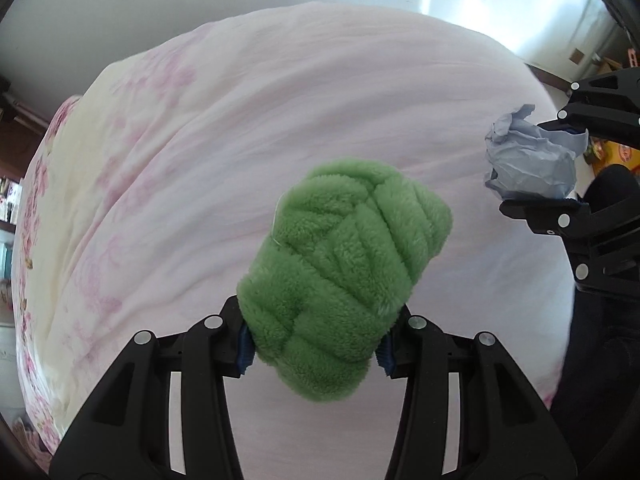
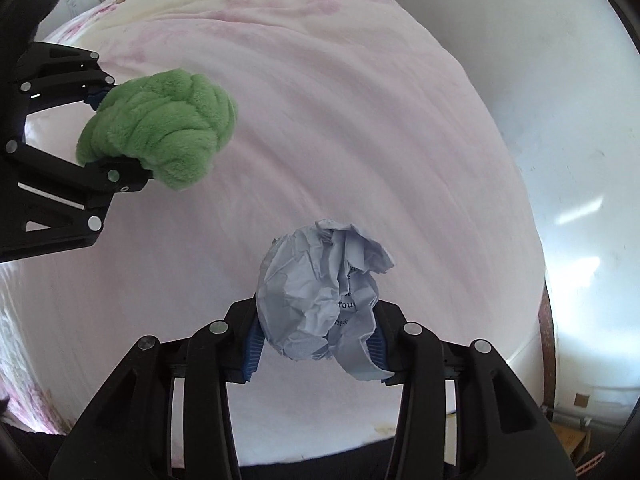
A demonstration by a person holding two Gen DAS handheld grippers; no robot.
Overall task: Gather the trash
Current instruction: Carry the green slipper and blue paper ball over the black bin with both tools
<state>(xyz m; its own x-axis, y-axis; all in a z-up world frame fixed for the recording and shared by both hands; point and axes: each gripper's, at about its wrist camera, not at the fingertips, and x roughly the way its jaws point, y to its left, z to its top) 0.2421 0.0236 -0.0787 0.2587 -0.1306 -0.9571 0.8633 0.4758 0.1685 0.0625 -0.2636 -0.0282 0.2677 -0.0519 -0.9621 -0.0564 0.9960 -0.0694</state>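
My left gripper (image 1: 316, 350) is shut on a fluffy green knotted plush ball (image 1: 344, 272) and holds it above the bed. It also shows in the right wrist view (image 2: 160, 126) at the left, with the left gripper (image 2: 116, 134) around it. My right gripper (image 2: 316, 350) is shut on a crumpled pale blue paper ball (image 2: 320, 292) with some print on it. That paper ball also shows in the left wrist view (image 1: 528, 156) at the right, held in the right gripper (image 1: 560, 160).
A bed with a pale pink flowered sheet (image 1: 280, 120) fills both views below the grippers. A white wall (image 2: 580, 120) runs along its far side. A cardboard box (image 2: 568, 436) sits on the floor past the bed's corner.
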